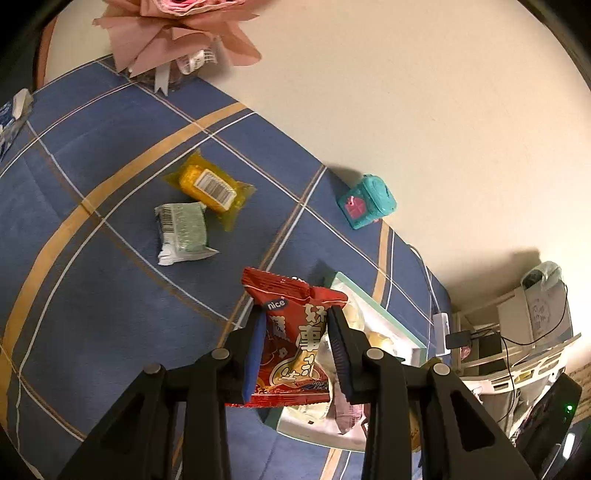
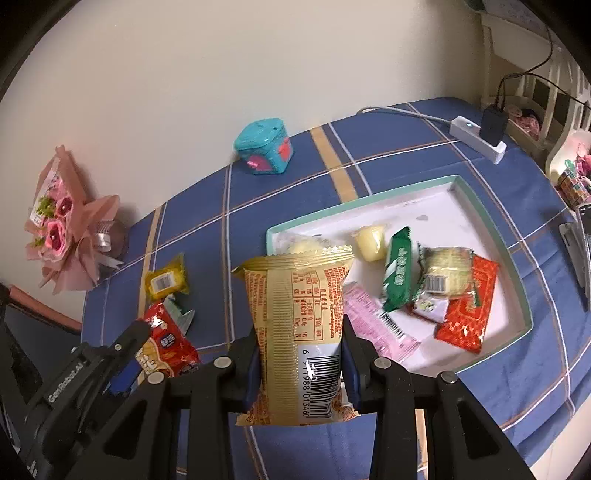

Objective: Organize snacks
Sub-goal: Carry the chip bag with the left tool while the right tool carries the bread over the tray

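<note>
My left gripper (image 1: 295, 328) is shut on a red snack packet (image 1: 295, 343), lifted above the blue checked tablecloth beside the white tray (image 1: 384, 317). My right gripper (image 2: 299, 343) is shut on a gold snack packet (image 2: 299, 325), held up in front of the green-rimmed tray (image 2: 491, 221), which holds several wrapped snacks. In the right wrist view the left gripper (image 2: 142, 338) shows at lower left with the red packet (image 2: 166, 343). A yellow packet (image 1: 210, 188) and a green packet (image 1: 183, 230) lie on the cloth.
A teal cube box (image 1: 367, 201) stands by the wall, a pink paper bouquet (image 1: 177, 33) at the far corner. A white power strip (image 2: 476, 138) with a black plug lies at the cloth's far right edge. A blue-white wrapper (image 1: 13, 118) lies far left. Shelves (image 1: 517, 332) stand beyond the table.
</note>
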{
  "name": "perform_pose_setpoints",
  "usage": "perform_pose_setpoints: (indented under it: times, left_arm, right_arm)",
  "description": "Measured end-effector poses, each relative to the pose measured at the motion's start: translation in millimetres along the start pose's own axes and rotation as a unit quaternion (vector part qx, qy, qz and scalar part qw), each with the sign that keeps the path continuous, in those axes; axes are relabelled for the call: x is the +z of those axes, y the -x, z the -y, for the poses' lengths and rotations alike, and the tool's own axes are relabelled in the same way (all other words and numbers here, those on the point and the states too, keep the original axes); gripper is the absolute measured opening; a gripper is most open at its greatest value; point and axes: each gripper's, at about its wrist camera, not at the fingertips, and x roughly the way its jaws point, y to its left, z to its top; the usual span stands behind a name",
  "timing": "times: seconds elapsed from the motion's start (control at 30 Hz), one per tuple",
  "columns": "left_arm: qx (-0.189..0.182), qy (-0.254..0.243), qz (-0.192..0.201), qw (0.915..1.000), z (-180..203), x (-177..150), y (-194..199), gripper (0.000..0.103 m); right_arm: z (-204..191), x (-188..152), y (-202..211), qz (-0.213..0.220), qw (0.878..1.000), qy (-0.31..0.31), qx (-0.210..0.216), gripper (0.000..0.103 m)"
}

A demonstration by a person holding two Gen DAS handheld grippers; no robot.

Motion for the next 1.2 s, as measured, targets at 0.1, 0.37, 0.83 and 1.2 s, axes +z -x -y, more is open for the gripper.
perform_pose_setpoints:
  times: [0.1,0.37,0.83,1.2]
  left_arm:
    - [-0.008,-0.016,-0.006,0.9998,13,-3,-5,0.035]
    - [-0.028,-0.054,-0.032,0.9976,43,-17,-22,0.035]
    - [-0.039,-0.110,-0.071,0.9907,87,-43,-53,0.036]
    - [-0.032,-0.149,-0.087,0.9845,107,-60,-86,0.036]
  right_arm:
    - [14,6,-5,-0.003,1.000,-0.019,-0.001,0.038]
    - [68,22,-9,-0.001,0.997,-0.077,-0.025,0.038]
    - [117,40,5,0.044,0.991,-0.120,-0.043,0.038]
    - [120,54,-19,0.067,0.991,-0.112,-0.038,0.038]
